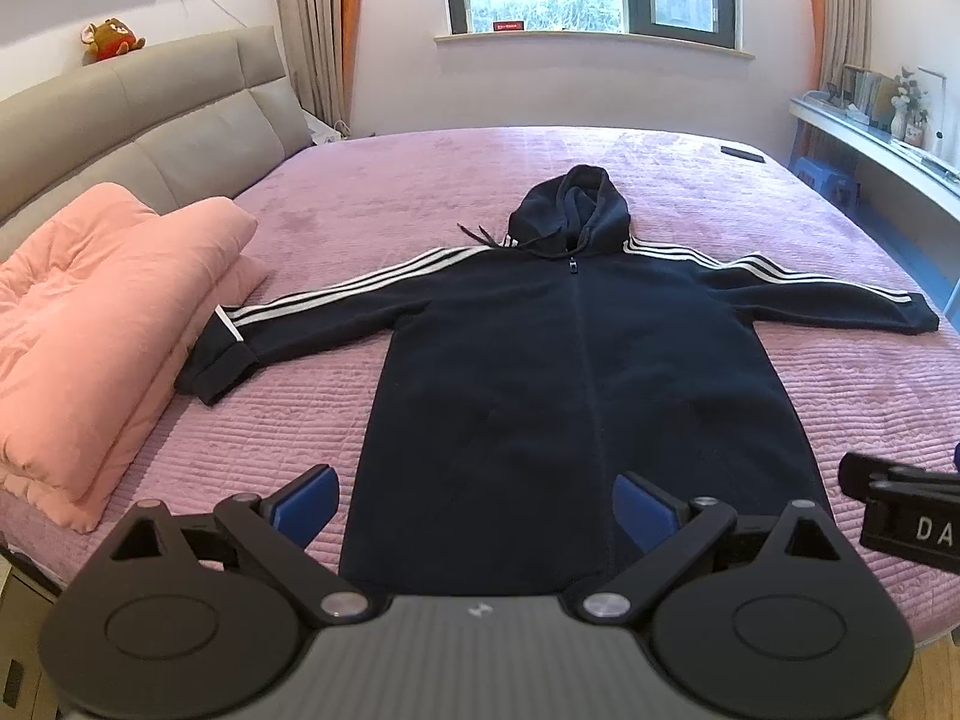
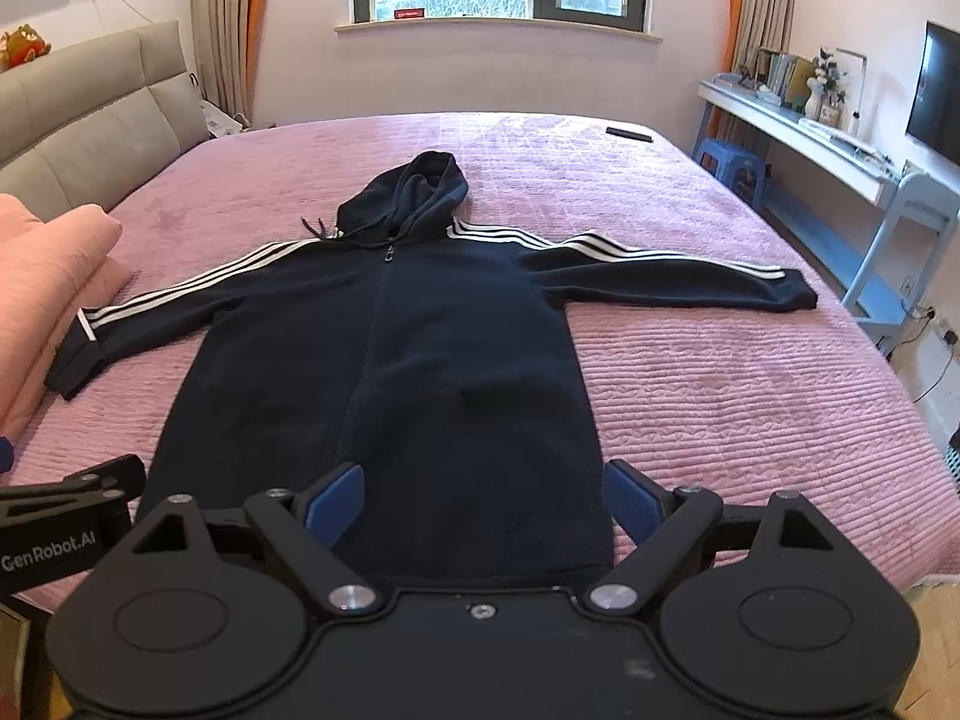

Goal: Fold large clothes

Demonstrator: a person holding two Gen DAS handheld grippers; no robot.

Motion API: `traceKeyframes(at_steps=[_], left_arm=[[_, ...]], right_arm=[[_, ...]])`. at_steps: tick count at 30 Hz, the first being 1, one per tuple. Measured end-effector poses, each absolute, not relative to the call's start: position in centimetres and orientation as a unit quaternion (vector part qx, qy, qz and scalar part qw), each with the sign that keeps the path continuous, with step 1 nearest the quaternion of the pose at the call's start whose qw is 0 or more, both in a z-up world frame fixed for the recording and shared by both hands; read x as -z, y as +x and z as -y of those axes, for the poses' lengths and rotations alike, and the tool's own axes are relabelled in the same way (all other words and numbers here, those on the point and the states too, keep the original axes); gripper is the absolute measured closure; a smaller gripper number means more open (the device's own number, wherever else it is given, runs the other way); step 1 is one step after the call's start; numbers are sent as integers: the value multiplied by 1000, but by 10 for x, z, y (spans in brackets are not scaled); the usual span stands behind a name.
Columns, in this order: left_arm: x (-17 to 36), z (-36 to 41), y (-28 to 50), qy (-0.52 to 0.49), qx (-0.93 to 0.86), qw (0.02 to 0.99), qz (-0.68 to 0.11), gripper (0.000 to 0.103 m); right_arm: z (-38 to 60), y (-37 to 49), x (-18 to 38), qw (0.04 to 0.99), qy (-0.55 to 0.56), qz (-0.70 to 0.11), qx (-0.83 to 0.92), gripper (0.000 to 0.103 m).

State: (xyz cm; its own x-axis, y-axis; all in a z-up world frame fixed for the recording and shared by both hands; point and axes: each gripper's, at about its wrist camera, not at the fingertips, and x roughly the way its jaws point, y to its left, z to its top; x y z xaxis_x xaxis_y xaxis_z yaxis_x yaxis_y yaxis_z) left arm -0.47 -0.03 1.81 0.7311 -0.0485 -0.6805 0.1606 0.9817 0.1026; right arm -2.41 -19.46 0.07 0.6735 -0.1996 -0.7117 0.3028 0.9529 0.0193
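A long dark navy zip hoodie [image 1: 570,372] with white sleeve stripes lies flat and face up on the pink bedspread [image 1: 372,192], both sleeves spread out, hood pointing to the window. It also shows in the right wrist view [image 2: 408,360]. My left gripper [image 1: 477,507] is open and empty above the hem's left part. My right gripper [image 2: 483,501] is open and empty above the hem's right part. The right gripper's body shows at the right edge of the left wrist view [image 1: 900,516].
A folded pink quilt [image 1: 90,330] lies on the bed's left side, touching the left cuff. A grey headboard [image 1: 138,114] is at the left. A small black object [image 2: 628,134] lies at the far right of the bed. A desk [image 2: 840,156] and blue stool [image 2: 732,165] stand at right.
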Motion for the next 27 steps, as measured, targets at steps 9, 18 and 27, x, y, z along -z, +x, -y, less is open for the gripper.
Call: traceKeyframes(at_steps=[9,18,27], left_arm=[[-32,-4,-3,30,68,939,-336,2],[-16,-11,-3,58,44,932,-356,2],[-10,-6,-3,60,54,927,-367,2]], right_arm=[[200,-28,-19,919,43,-362,148,1],[208,-27,4,907,76,-387,145,1],[200,-25,1,910,59,-383,148,1]])
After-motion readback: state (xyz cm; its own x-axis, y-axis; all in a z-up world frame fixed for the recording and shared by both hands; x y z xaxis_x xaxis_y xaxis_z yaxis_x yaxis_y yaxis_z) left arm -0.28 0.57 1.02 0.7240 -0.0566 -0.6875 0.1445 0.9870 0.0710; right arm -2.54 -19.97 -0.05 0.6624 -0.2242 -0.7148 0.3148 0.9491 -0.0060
